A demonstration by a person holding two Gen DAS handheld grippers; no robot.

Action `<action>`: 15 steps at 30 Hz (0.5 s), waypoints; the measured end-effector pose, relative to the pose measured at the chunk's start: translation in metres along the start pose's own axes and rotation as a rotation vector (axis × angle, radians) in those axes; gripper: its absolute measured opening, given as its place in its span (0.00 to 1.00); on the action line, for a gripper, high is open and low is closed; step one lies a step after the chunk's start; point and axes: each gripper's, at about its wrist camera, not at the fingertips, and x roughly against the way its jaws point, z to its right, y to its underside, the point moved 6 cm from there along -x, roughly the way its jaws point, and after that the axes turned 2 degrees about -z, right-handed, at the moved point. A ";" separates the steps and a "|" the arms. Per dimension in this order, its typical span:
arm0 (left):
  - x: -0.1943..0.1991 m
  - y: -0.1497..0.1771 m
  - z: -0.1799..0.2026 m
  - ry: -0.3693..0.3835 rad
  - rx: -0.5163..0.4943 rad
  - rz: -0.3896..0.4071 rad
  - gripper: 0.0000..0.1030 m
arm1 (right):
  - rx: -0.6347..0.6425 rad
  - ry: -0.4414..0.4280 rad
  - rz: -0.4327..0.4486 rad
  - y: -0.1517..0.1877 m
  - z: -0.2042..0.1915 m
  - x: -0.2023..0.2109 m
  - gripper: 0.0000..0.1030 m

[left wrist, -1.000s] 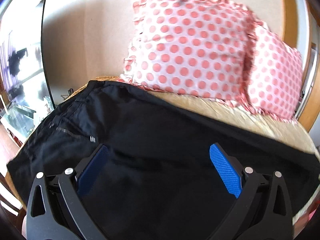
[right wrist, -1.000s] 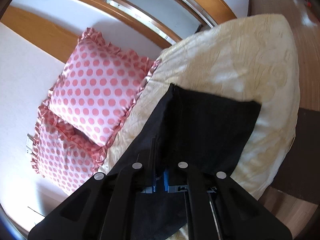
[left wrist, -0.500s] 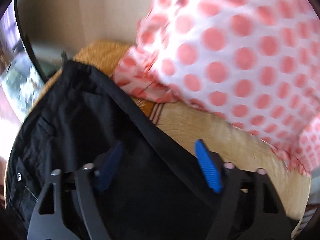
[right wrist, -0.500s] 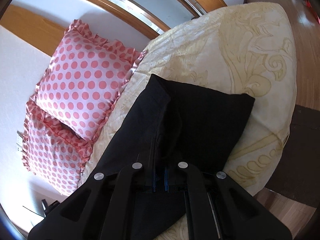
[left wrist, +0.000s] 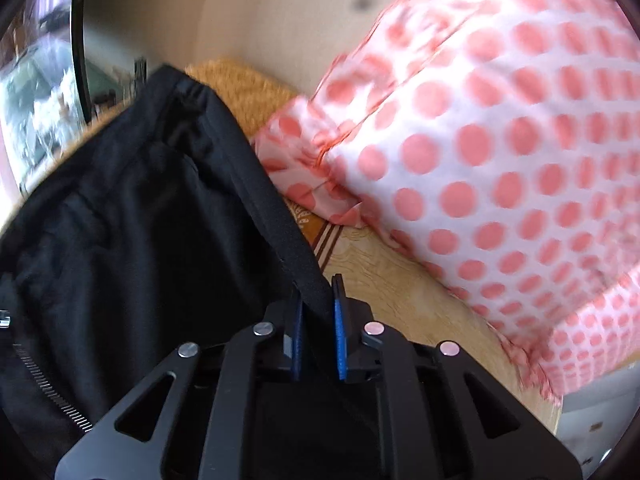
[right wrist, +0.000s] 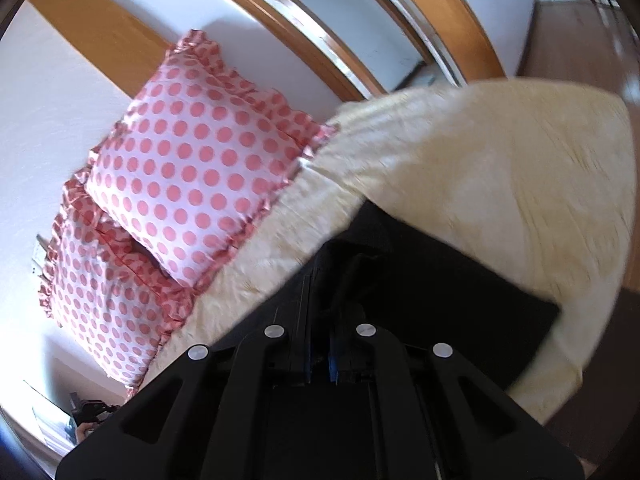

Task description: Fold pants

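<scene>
Polka-dot pillows (left wrist: 500, 160) crowd the bed's (right wrist: 500, 184) headward side; its foot end lies open.

I see the black pants (left wrist: 132, 216) spread on the yellow bed (right wrist: 500, 168), zipper (left wrist: 48, 396) showing at the waist end; their far edge is pinched up, the leg end (right wrist: 460, 300) lying flat.

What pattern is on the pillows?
White with pink polka dots and ruffled edges: pillows, best seen in the right wrist view.

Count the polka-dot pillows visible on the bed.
2. One pillow leans against the headboard, partly overlapping the second pillow beside it. More may lie outside the frame.
</scene>
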 end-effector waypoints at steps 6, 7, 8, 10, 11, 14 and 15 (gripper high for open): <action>0.121 0.043 -0.005 0.066 -0.097 0.144 0.13 | 0.079 -0.071 0.038 -0.044 -0.028 0.005 0.05; 0.150 0.061 -0.012 0.071 -0.121 0.191 0.14 | 0.087 -0.087 0.051 -0.050 -0.032 0.010 0.05; 0.173 0.081 -0.021 0.072 -0.130 0.228 0.14 | 0.098 -0.099 0.068 -0.054 -0.034 0.018 0.05; 0.199 0.117 -0.043 0.074 -0.120 0.274 0.14 | 0.112 -0.093 0.084 -0.055 -0.032 0.029 0.05; 0.208 0.141 -0.058 0.072 -0.103 0.286 0.14 | 0.116 -0.078 0.086 -0.052 -0.026 0.033 0.05; 0.204 0.207 -0.100 0.042 -0.046 0.276 0.14 | 0.103 -0.016 0.043 -0.033 0.001 0.030 0.05; 0.196 0.232 -0.115 0.017 -0.021 0.262 0.14 | 0.086 -0.001 0.025 -0.028 0.009 0.028 0.05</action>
